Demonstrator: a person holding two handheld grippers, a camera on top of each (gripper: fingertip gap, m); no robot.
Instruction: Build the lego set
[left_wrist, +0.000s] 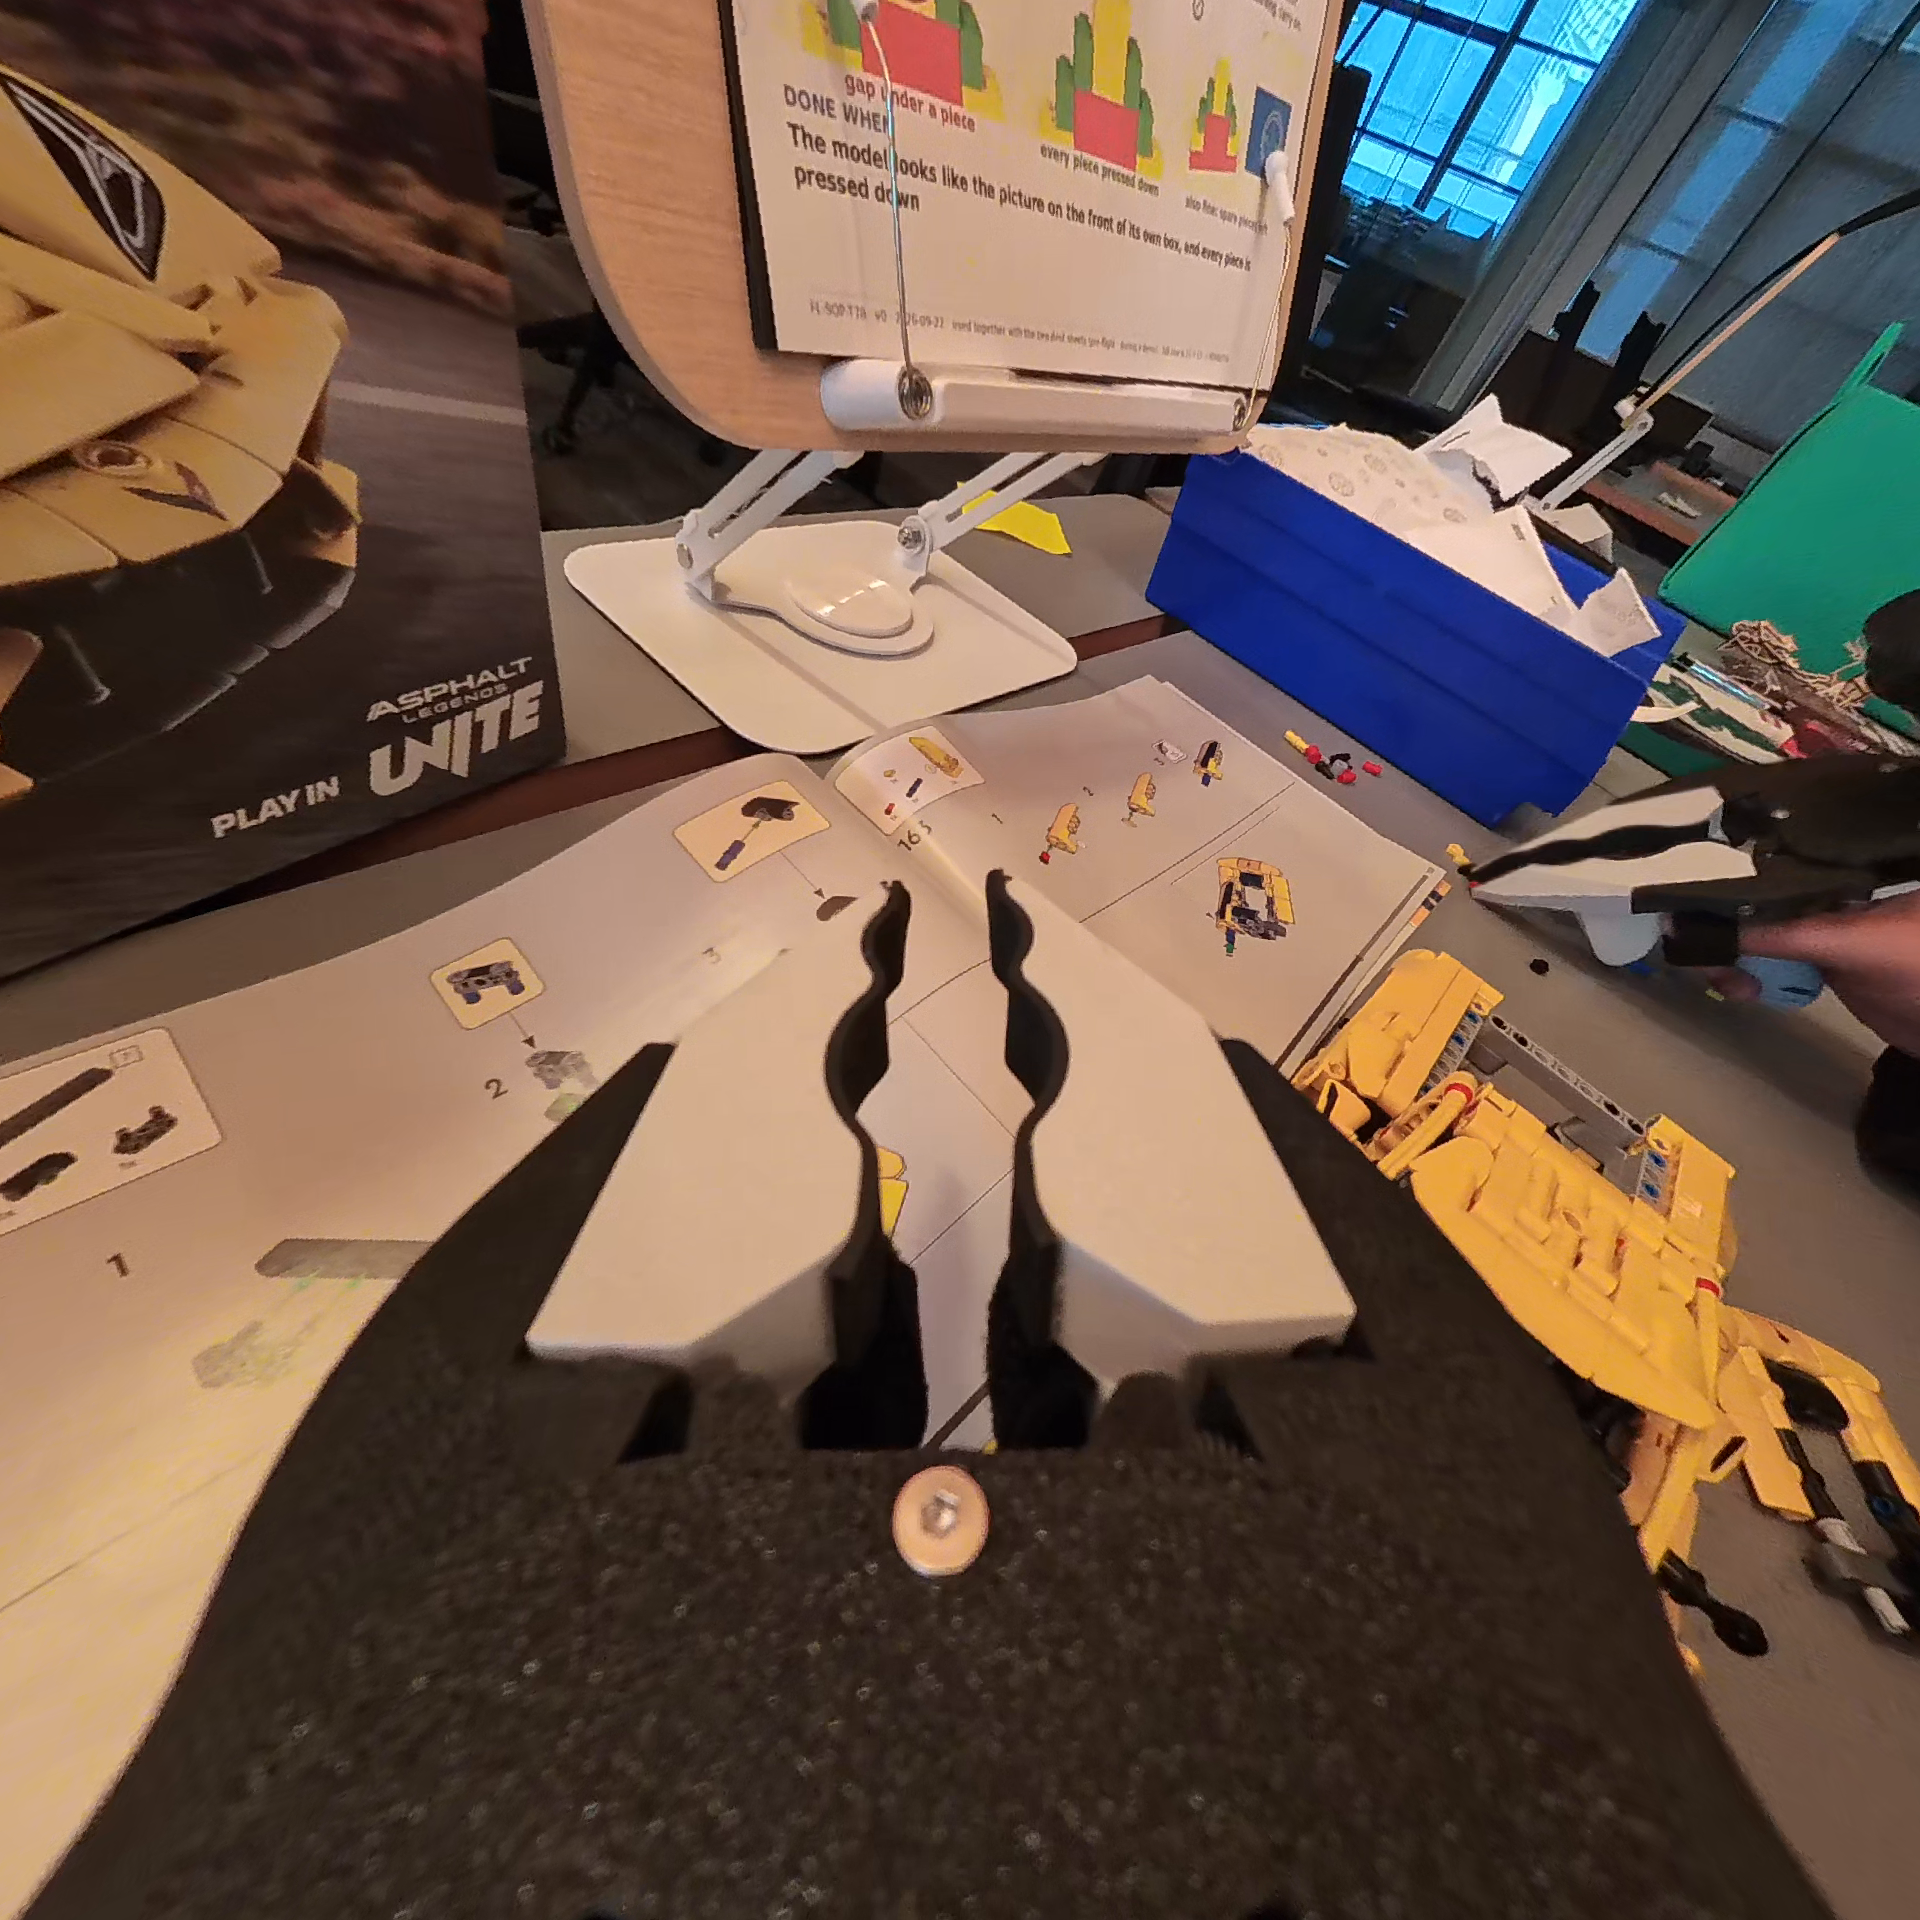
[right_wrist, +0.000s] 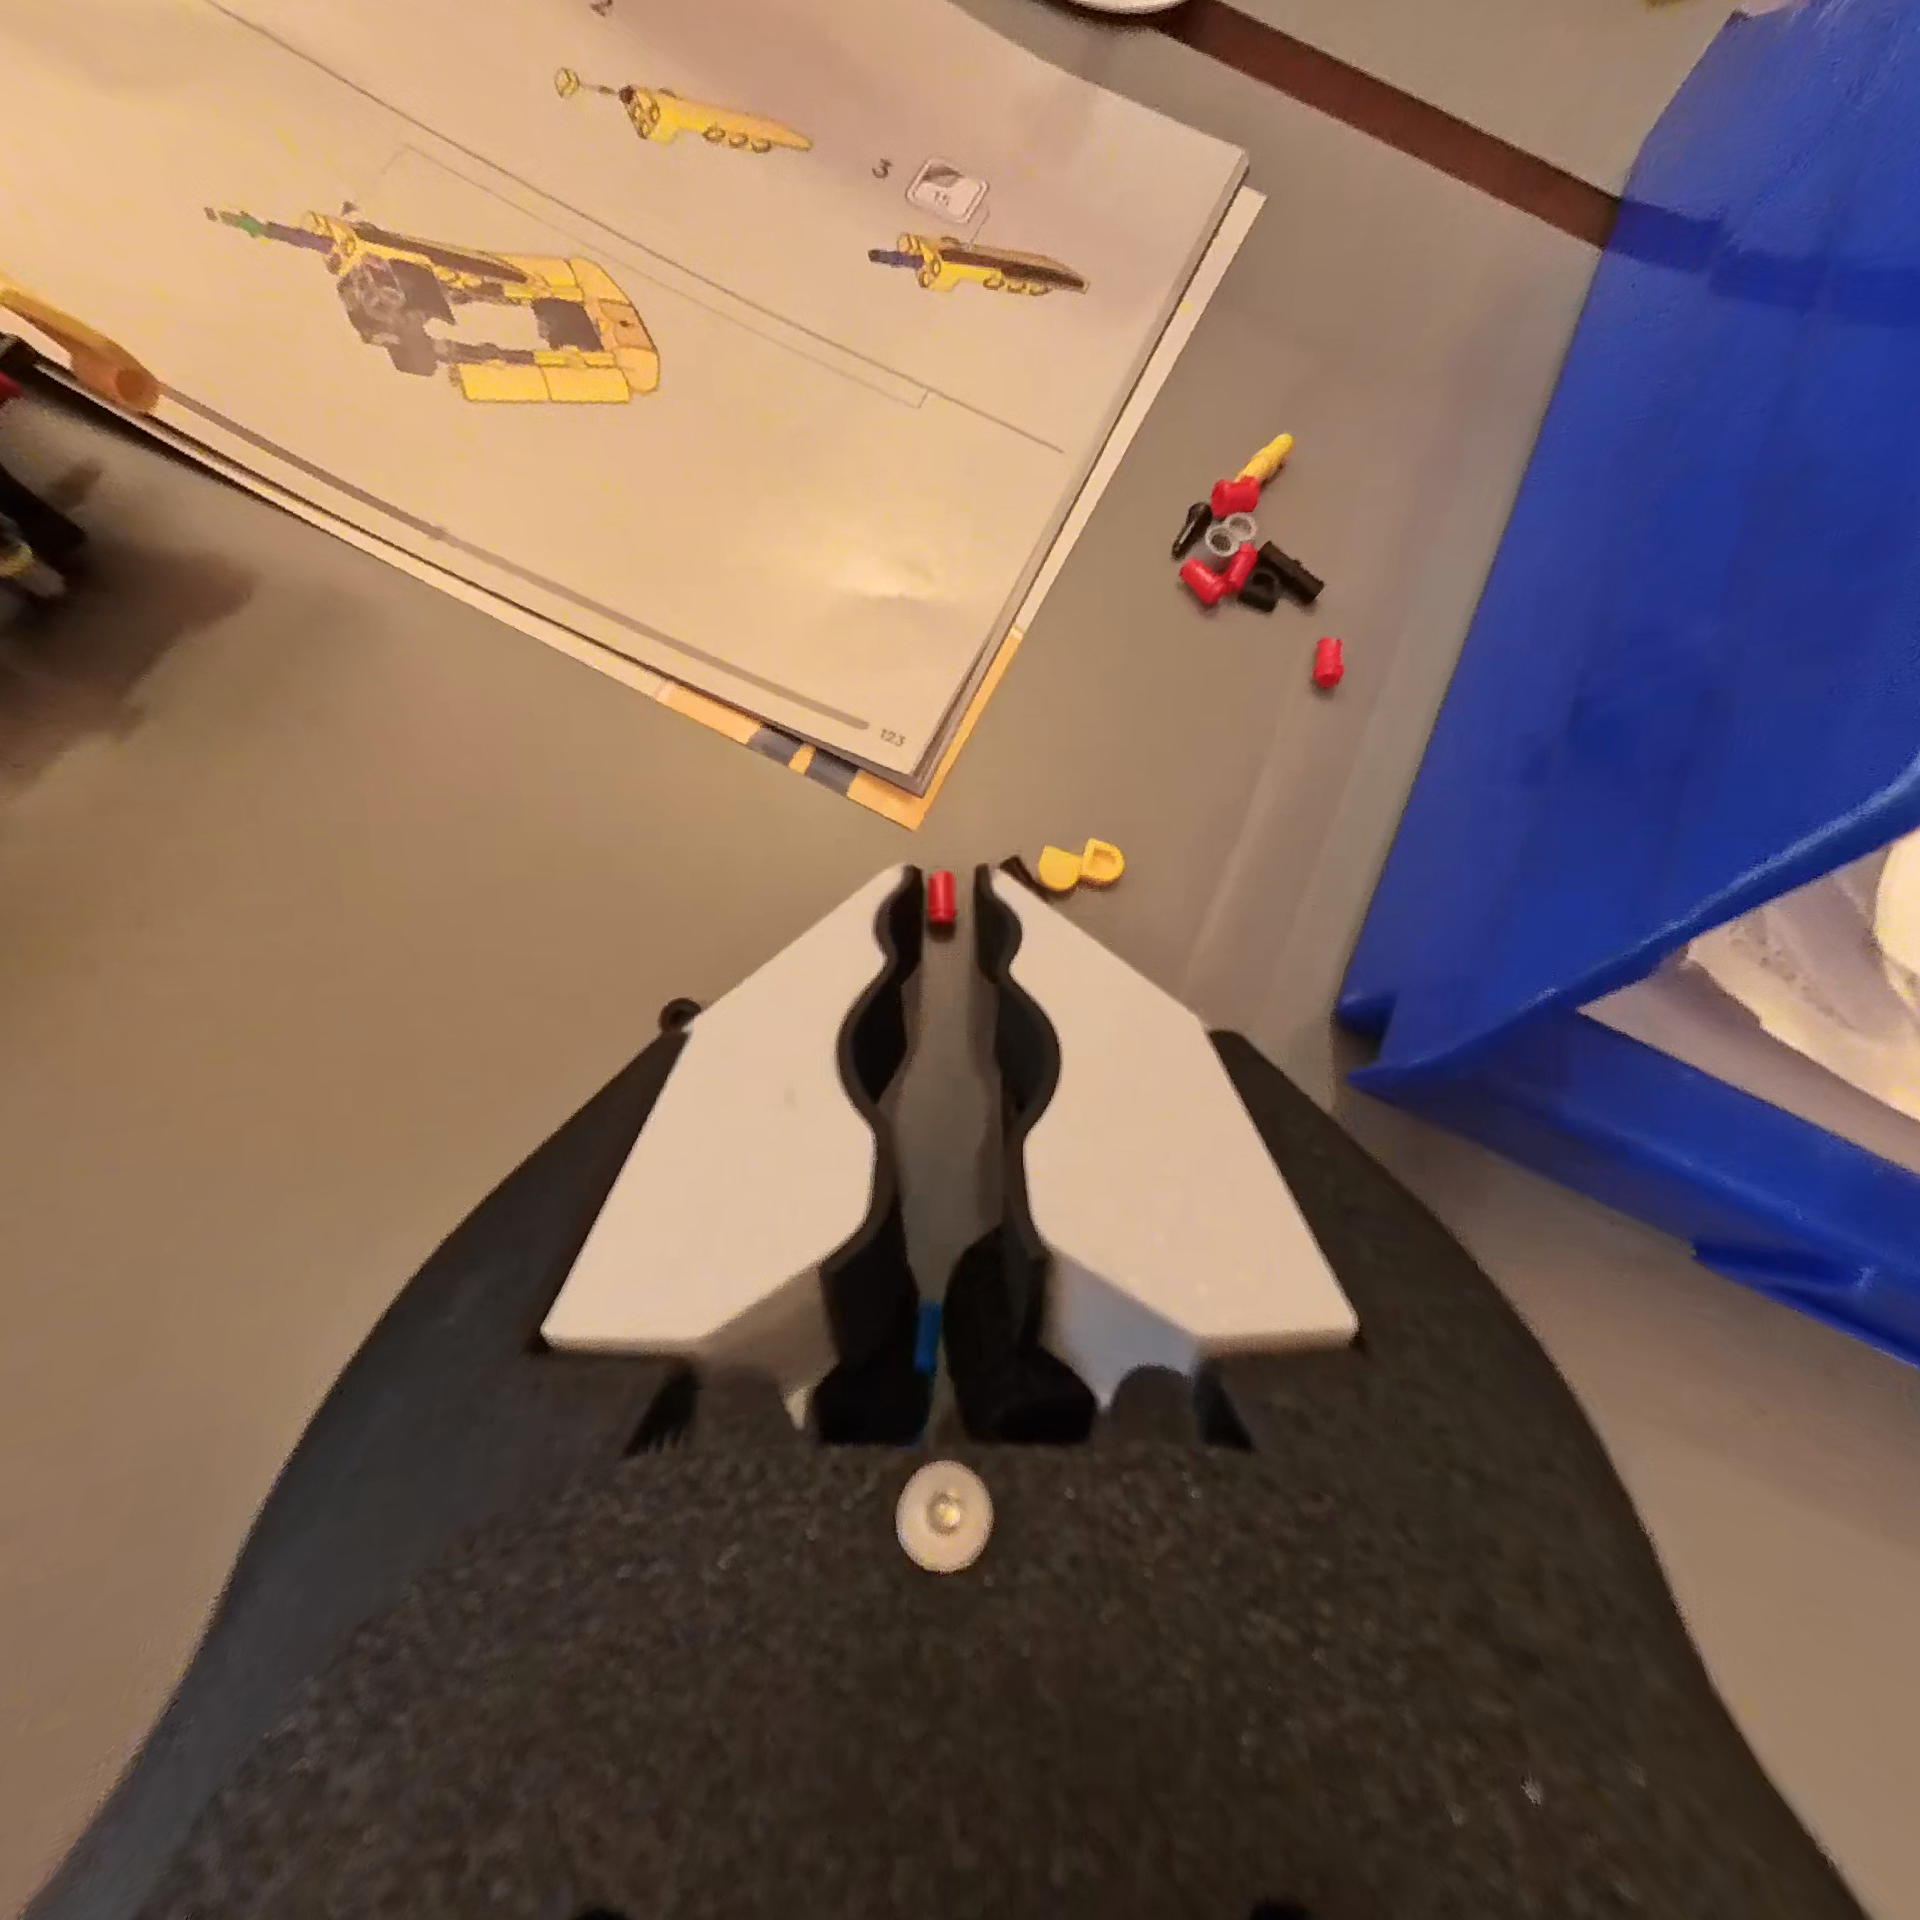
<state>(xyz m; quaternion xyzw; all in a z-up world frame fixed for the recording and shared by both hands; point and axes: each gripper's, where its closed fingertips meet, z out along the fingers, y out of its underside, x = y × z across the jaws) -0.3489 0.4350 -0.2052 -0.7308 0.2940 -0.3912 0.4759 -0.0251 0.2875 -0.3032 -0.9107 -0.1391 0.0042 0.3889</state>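
The small red pin (right_wrist: 941, 896) lies on the grey surface (right_wrist: 416, 987) between the right gripper (right_wrist: 945, 883) tips, seemingly ungripped, fingers narrowly apart. Light, hard, slick: pinch its sides. The left gripper (left_wrist: 943, 888) hangs slightly open, empty, over the instruction booklet (left_wrist: 644, 935).

The instruction booklet (left_wrist: 623, 997) lies before the stand (left_wrist: 831, 613) (model (left_wrist: 1538, 1226) right, bin (left_wrist: 1382, 623) behind that).
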